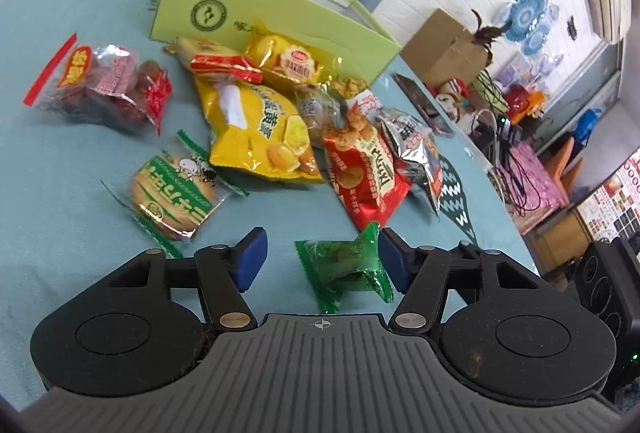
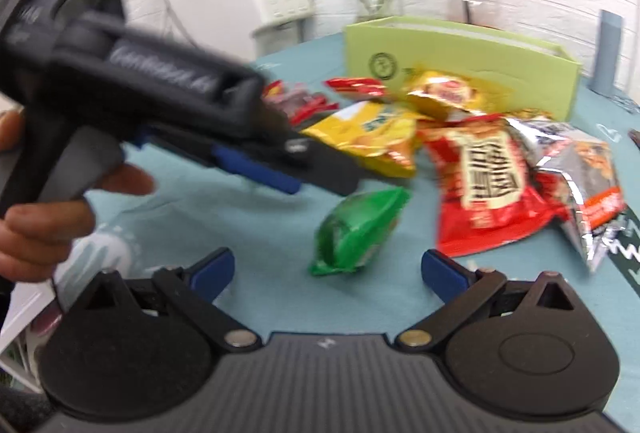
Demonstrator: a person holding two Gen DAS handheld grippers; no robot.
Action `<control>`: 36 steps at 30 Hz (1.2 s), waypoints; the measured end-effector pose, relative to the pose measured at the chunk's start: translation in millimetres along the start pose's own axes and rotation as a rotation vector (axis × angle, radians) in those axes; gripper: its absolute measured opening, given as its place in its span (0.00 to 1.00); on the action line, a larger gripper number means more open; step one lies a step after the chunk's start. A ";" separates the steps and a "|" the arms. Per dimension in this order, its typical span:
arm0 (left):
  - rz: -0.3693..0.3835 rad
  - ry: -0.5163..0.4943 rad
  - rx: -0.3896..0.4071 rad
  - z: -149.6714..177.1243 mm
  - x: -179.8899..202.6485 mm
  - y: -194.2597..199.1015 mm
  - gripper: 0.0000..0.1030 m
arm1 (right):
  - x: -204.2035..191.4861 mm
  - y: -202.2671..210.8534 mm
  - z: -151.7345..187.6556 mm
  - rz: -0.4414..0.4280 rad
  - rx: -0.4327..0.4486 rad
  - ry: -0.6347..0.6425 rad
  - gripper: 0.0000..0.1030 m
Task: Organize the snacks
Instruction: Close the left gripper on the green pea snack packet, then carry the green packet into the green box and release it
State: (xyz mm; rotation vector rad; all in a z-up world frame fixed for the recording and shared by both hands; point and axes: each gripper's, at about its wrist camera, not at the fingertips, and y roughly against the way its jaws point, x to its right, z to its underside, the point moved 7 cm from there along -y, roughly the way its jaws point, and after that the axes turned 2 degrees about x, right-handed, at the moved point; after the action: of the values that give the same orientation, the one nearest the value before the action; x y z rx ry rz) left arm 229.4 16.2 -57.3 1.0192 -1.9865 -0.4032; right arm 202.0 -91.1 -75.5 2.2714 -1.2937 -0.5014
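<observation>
Landmark for this report: the small green snack packet (image 1: 347,265), lying on the teal tablecloth (image 1: 60,169).

Left gripper (image 1: 320,259): jaws apart, blue pads (image 1: 252,259) on either side of the green packet. The right-hand pad stands just beside the packet's edge; whether it touches cannot be told. The left-hand pad is clear of it. Nothing is clamped.

Right gripper (image 2: 327,271): jaws wide apart and empty, with the green packet (image 2: 360,229) just ahead of the fingertips, on the cloth between their lines.

A hand (image 2: 40,229) holds the left gripper's handle, seen from the right wrist to the left of the packet; this part is motion-blurred.

Beyond the packet lies the loose pile: a red biscuit bag (image 1: 362,169), a yellow bag (image 1: 256,137), a silver foil bag (image 1: 416,149). Left of the packet is a green-striped biscuit pack (image 1: 176,197); further left, a clear bag of red sweets (image 1: 108,89). Behind the pile stands the lime-green box (image 1: 256,9), open at the top.
</observation>
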 end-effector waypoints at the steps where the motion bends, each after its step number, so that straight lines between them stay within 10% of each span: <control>1: 0.010 0.006 -0.011 1.4 -0.4 -2.1 0.43 | 0.7 0.0 -2.7 0.002 0.007 0.006 0.98; 5: 0.043 0.009 -0.058 11.5 4.2 -14.3 0.41 | -2.6 -2.9 -3.4 -0.002 0.007 0.023 0.96; 8: 0.061 -0.004 -0.065 15.4 8.9 -18.2 0.26 | 2.0 -3.7 -1.6 0.039 0.013 0.032 0.38; 16: 0.065 -0.016 -0.043 -5.5 20.8 -14.4 0.21 | 6.8 1.9 -15.7 0.040 0.027 0.033 0.37; 27: 0.037 -0.112 0.177 -174.6 41.5 -15.8 0.20 | 54.0 -38.8 -161.8 0.090 0.234 0.161 0.41; 36: -0.074 -0.018 0.201 -258.6 -36.9 -57.1 0.21 | 81.9 -140.2 -222.0 0.008 0.164 0.120 0.43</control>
State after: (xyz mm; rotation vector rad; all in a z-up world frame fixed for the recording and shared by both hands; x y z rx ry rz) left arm 477.5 32.8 41.3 1.2203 -2.0403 -0.2565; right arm 456.6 -51.3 20.6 2.3876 -1.3263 -0.2601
